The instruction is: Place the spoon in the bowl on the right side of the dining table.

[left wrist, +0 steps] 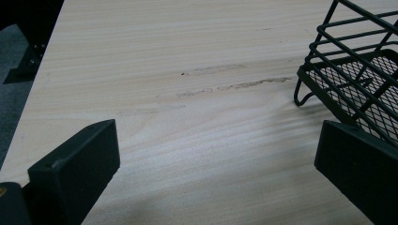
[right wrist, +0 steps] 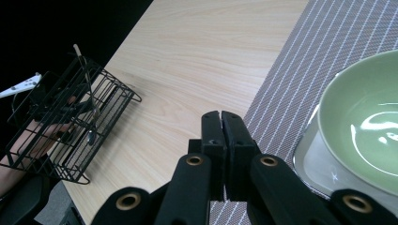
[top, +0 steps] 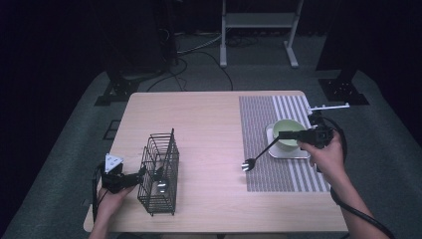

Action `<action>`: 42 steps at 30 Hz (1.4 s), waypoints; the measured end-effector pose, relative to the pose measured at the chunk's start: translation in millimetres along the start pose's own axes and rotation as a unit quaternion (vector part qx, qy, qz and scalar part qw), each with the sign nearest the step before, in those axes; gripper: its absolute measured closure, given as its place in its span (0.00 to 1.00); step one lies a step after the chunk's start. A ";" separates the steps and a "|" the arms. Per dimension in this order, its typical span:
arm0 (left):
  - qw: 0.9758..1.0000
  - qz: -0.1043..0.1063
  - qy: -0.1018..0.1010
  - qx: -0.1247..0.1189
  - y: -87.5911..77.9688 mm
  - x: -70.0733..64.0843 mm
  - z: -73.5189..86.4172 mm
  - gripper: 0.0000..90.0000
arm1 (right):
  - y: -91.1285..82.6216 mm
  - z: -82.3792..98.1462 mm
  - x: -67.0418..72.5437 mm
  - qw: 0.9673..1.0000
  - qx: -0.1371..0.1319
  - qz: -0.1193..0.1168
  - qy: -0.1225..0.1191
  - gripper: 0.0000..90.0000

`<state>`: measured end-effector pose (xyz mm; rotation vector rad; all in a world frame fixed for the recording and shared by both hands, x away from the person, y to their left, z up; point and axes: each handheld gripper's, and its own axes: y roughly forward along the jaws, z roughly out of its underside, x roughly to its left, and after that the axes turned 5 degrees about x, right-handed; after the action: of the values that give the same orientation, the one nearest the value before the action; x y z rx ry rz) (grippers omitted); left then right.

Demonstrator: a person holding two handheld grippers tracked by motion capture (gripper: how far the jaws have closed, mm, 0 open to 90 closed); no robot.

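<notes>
Nearest the person, the left hand (top: pixel 110 195) comes in from the table's near edge, just left of the wire basket (top: pixel 160 172). It holds the left gripper (top: pixel 142 174) level, pointing at the basket's left wall. In the left gripper view its jaws stand wide apart (left wrist: pixel 216 154) with only bare table (left wrist: pixel 187 56) between them. One jaw is just beside the basket's foot, and I cannot tell whether they touch. A grey three-cornered plate (top: pixel 113 162) sits on top of this gripper. A utensil (right wrist: pixel 89 101) leans inside the basket.

Well to the right of the basket, the right hand (top: pixel 326 154) reaches in over the striped placemat (top: pixel 278 174), with the forearm slanting in from the table's near right corner. The right gripper (top: pixel 279 134) points back toward the basket. Its jaws are pressed together (right wrist: pixel 220 115) on the end of a black-handled spoon (top: pixel 259 153). The spoon slopes down from the jaws, its shiny head low over the placemat's edge nearest the basket.

Just beyond the right gripper, farther from the basket, a pale green bowl (top: pixel 288 128) sits on a square white plate (top: pixel 291 153).
</notes>
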<state>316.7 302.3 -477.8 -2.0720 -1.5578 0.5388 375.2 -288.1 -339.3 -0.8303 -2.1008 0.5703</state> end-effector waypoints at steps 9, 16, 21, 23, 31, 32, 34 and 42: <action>1.000 0.000 0.000 0.000 0.0 0.0 0.0 0.00 | -4.9 2.7 -9.3 1.000 -0.005 0.009 0.011 0.98; 1.000 -0.001 0.000 0.000 0.0 -0.2 0.0 0.00 | -9.0 5.3 -17.1 1.000 -0.011 0.017 0.021 0.98; 1.000 -0.001 0.001 0.000 0.1 -0.2 0.0 0.00 | -13.4 6.3 -21.7 0.999 -0.016 0.022 0.027 0.98; 1.000 -0.001 0.001 0.000 0.1 -0.2 0.0 0.00 | -14.9 6.4 -22.9 0.999 -0.017 0.022 0.029 0.98; 1.000 -0.001 0.000 0.000 0.1 -0.2 0.0 0.00 | -20.2 6.6 -27.9 0.999 -0.025 0.028 0.036 0.98; 1.000 -0.001 0.001 0.000 0.1 -0.2 0.0 0.00 | -20.8 6.6 -28.3 0.999 -0.027 0.029 0.037 0.98; 1.000 -0.001 0.001 0.000 0.1 -0.2 -0.1 0.00 | -22.7 6.5 -29.6 0.998 -0.029 0.031 0.039 0.98; 1.000 -0.001 0.001 0.001 0.2 -0.2 -0.1 0.00 | -27.7 7.3 -34.5 0.998 -0.036 0.037 0.047 0.98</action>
<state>316.8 302.0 -477.9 -2.0689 -1.5578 0.5366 375.6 -332.8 -343.6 -0.9605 -2.0226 0.4873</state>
